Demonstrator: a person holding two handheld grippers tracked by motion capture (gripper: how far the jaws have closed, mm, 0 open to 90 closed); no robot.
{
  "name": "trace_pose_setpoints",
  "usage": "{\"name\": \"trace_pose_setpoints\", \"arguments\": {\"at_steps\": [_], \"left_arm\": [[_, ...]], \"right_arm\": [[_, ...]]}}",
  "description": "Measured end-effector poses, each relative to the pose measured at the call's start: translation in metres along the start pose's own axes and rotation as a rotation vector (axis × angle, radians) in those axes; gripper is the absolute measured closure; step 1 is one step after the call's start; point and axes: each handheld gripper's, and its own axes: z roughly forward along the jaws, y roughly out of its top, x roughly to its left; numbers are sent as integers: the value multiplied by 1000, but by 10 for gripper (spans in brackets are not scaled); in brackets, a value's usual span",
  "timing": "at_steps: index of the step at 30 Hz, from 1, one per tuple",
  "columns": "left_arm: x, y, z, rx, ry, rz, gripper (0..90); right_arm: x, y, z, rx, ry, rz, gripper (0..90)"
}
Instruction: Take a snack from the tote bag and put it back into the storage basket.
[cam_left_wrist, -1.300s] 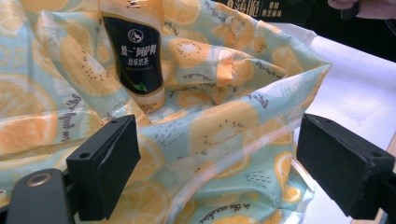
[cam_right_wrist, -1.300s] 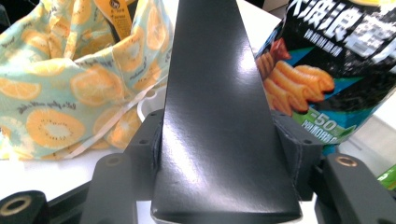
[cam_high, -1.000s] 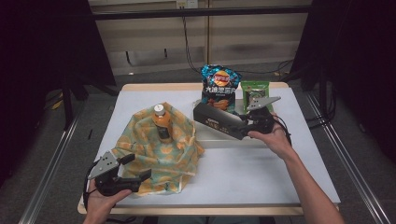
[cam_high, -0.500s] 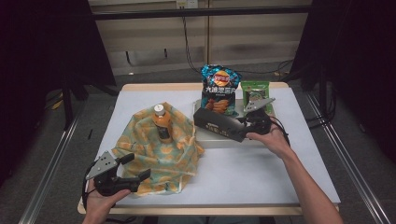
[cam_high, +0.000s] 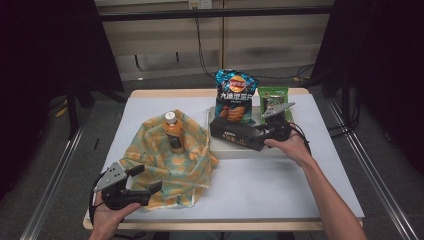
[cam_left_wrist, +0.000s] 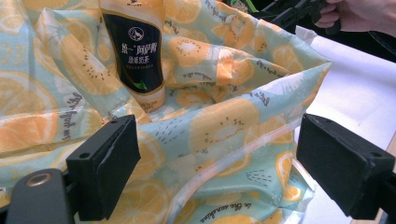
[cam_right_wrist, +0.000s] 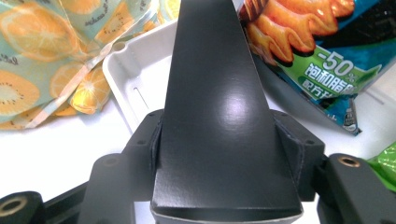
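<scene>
A long black box (cam_high: 235, 134) hangs over the white tray (cam_high: 225, 151), and my right gripper (cam_high: 260, 136) is shut on its right end. In the right gripper view the box (cam_right_wrist: 222, 107) sits squeezed between both pads (cam_right_wrist: 150, 144), above the tray (cam_right_wrist: 135, 74). My left gripper (cam_high: 148, 178) stands open at the near left corner of the table, over the edge of a lemon-patterned cloth (cam_high: 170, 160). An orange drink bottle (cam_high: 173, 131) stands upright inside the cloth's folds. In the left gripper view the cloth (cam_left_wrist: 219, 126) lies between the wide-apart pads (cam_left_wrist: 105, 172), untouched, and the bottle (cam_left_wrist: 139, 51) is beyond.
A blue chips bag (cam_high: 235, 95) leans at the back of the tray, and a green snack packet (cam_high: 273, 96) lies to its right. A white mat (cam_high: 280, 185) covers the table. Dark curtains and metal rails flank the table.
The right gripper has sunk slightly with the black box toward the tray. The left gripper has stayed where it was, still open.
</scene>
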Motion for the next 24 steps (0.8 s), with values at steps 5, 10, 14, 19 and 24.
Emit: {"name": "trace_pose_setpoints", "arguments": {"at_steps": [5,10,14,19,24], "left_arm": [[0,0,1,10,4,6,128],[1,0,0,10,4,5,128],[1,-1,-1,7,3,3,128],[1,-1,0,12,1,4,128],[3,-2,1,20,11,2,127]], "right_arm": [[-2,-1,1,-5,-17,-8,394],[-7,-4,0,0,-26,12,372],[-7,-4,2,1,-34,9,368],[-9,-5,1,-23,-19,8,366],[-13,-6,0,-29,-34,15,342]]}}
